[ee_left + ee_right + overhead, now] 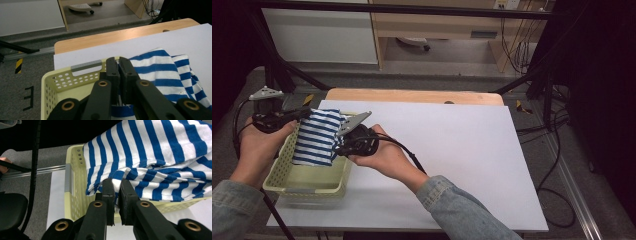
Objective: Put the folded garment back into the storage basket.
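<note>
A folded blue-and-white striped cloth (318,137) hangs between the two grippers above a pale yellow perforated plastic basket (287,172), which sits at the near-left corner of the white table sheet (452,150). The left gripper (297,116) holds the cloth's far upper-left edge; in the left gripper view its jaws stand pressed together with striped fabric (160,72) pinched between them, the basket's far wall (75,77) and grey handle strip (86,66) just beyond. The right gripper (343,147) holds the cloth's right edge; in the right gripper view its jaws are clamped tight on a fold of the fabric (155,152), with the basket (75,182) behind and below it. The cloth's long axis runs from the far rim of the basket toward the person, its lower end dipping inside the basket. Its stripes run crosswise to that axis. A light wooden table edge (412,95) shows beyond the sheet. Denim sleeves (462,210) cover both forearms.
</note>
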Demonstrator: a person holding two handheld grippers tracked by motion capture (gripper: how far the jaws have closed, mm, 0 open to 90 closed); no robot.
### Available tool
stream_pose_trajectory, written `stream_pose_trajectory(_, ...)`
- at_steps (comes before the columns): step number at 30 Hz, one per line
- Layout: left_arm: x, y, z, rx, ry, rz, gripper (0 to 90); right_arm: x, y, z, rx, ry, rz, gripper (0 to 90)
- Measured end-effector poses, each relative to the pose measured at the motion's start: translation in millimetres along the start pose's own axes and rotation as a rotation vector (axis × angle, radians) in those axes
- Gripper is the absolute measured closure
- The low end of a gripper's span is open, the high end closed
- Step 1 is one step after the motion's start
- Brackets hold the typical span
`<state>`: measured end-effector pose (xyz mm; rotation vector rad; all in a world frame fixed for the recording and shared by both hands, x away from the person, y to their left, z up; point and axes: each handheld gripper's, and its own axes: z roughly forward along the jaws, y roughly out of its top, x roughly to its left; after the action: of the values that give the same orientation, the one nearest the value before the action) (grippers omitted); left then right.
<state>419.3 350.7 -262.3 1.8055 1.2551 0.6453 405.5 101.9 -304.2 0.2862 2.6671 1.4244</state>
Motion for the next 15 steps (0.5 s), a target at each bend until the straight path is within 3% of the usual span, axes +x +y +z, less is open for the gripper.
stream_pose_trajectory(15,19.8,-6.2,5.3,0.009,0.050,-0.022,86.6,-9.0,-0.5,26.1,-0.033,-0.009,0.017,84.1)
